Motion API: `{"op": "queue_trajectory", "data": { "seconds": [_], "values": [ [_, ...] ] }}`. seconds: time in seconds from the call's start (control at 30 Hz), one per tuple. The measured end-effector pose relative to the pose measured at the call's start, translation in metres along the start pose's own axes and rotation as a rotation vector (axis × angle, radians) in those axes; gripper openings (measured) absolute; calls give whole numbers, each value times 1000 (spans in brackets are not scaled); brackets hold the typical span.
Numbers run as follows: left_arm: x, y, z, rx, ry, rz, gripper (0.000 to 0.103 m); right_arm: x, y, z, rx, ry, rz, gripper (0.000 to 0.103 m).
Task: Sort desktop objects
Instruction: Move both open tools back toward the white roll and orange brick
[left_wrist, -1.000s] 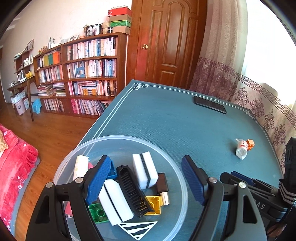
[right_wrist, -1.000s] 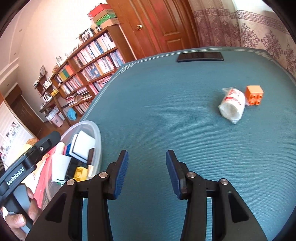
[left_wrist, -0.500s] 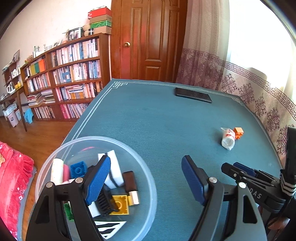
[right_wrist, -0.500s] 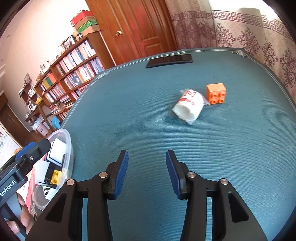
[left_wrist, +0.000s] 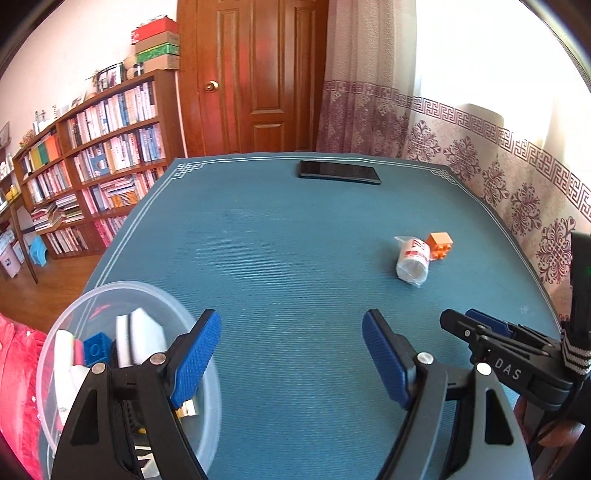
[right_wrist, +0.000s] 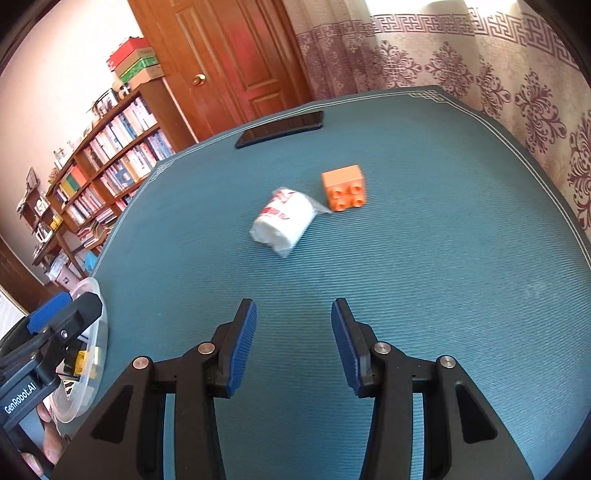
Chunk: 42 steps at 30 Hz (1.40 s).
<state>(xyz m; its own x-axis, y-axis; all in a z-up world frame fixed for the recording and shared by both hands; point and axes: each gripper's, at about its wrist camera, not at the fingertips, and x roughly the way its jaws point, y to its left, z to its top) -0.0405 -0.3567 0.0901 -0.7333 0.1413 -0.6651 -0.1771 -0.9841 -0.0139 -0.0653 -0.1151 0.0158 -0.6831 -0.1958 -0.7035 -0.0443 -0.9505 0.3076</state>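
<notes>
Both tools empty, two things left on the bench

Our clear bowl (left_wrist: 70, 321) at near left holds a blue brick (left_wrist: 96, 349), white sponges (left_wrist: 138, 341) and a yellow brick (right_wrist: 79, 360). Our left tool (left_wrist: 291, 354) and right tool (right_wrist: 293, 341) gape with nothing between their pads; both have drawn closer to the wrapped roll (right_wrist: 282, 221) and orange brick (right_wrist: 345, 192), which lie far right, just beside each other.

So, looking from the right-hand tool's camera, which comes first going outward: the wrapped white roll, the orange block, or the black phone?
From the right tool:
1. Wrapped white roll, ahead, slightly left.
2. Orange block, just beyond the roll, to its right.
3. Black phone, near the table's far edge.
</notes>
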Motion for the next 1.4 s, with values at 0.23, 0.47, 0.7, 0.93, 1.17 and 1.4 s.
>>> {"op": "queue_trajectory", "data": {
  "seconds": [0.23, 0.47, 0.7, 0.93, 1.17, 1.4],
  "values": [
    [17, -28, 4, 45, 33, -41, 82, 0, -29, 7, 55, -2, -29, 46],
    [41, -56, 13, 79, 69, -93, 82, 2, -46, 11, 82, -3, -43, 46],
    [62, -85, 25, 124, 73, -137, 82, 3, -58, 13, 101, -6, -45, 46],
    [85, -91, 38, 100, 67, -155, 82, 3, -60, 12, 106, -9, -36, 46],
    [102, -91, 42, 79, 82, -173, 82, 5, -58, 12, 97, -10, -45, 46],
    [114, -96, 43, 83, 94, -193, 82, 7, -56, 12, 83, -16, -46, 51]
  ]
}}
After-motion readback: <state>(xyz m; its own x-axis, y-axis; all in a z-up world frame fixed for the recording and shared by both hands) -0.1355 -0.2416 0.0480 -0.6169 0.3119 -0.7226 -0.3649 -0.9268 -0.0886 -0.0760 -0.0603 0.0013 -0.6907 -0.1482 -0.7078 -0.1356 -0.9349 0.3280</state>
